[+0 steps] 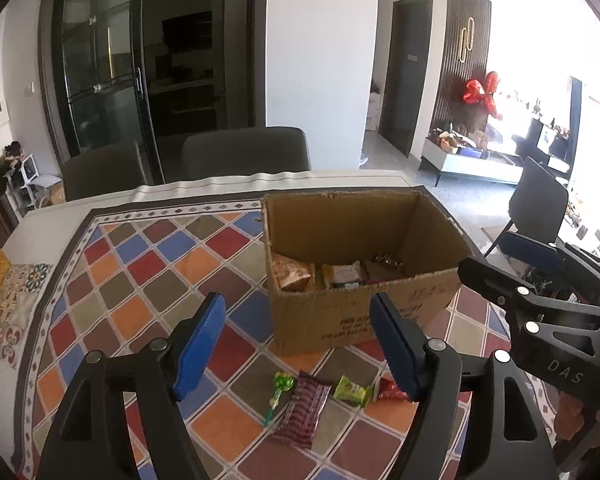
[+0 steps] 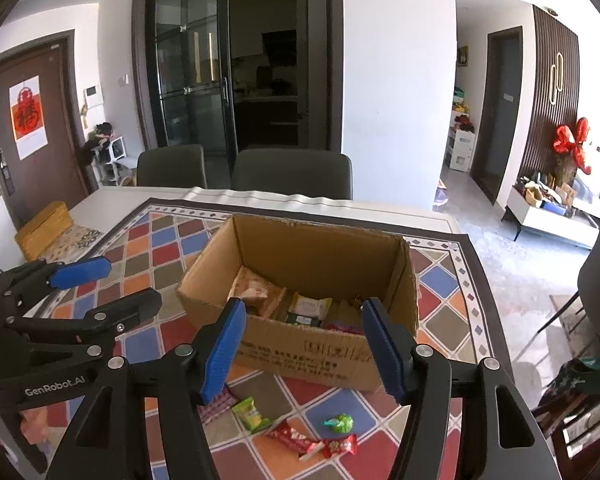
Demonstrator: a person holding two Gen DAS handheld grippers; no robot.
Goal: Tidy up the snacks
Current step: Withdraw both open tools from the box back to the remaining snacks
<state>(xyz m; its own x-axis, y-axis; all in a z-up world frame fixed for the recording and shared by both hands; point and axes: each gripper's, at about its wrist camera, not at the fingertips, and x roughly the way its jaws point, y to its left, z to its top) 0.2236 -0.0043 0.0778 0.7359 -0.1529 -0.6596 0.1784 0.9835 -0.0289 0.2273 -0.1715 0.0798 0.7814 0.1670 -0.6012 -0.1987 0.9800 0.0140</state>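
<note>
An open cardboard box (image 1: 340, 320) (image 2: 300, 354) stands on the patterned tablecloth with several snack packets inside. In front of it lie loose snacks: a green lollipop (image 1: 279, 394), a maroon striped packet (image 1: 302, 414), a green packet (image 1: 352, 390) (image 2: 251, 414), a red packet (image 1: 390, 392) (image 2: 294, 440) and a green wrapped candy (image 2: 340, 424). My left gripper (image 1: 298, 308) hovers above the loose snacks, open and holding nothing. My right gripper (image 2: 304, 308) is also open and bare, above the snacks and facing the box. Each gripper shows in the other's view, the right gripper (image 1: 490, 254) and the left gripper (image 2: 132, 282).
Two dark chairs (image 2: 292, 172) stand behind the table. A yellow woven box (image 2: 46, 226) sits on a floral mat at the table's left side. The table's right edge (image 2: 488, 280) drops to the floor, with another dark chair (image 1: 540, 208) beyond it.
</note>
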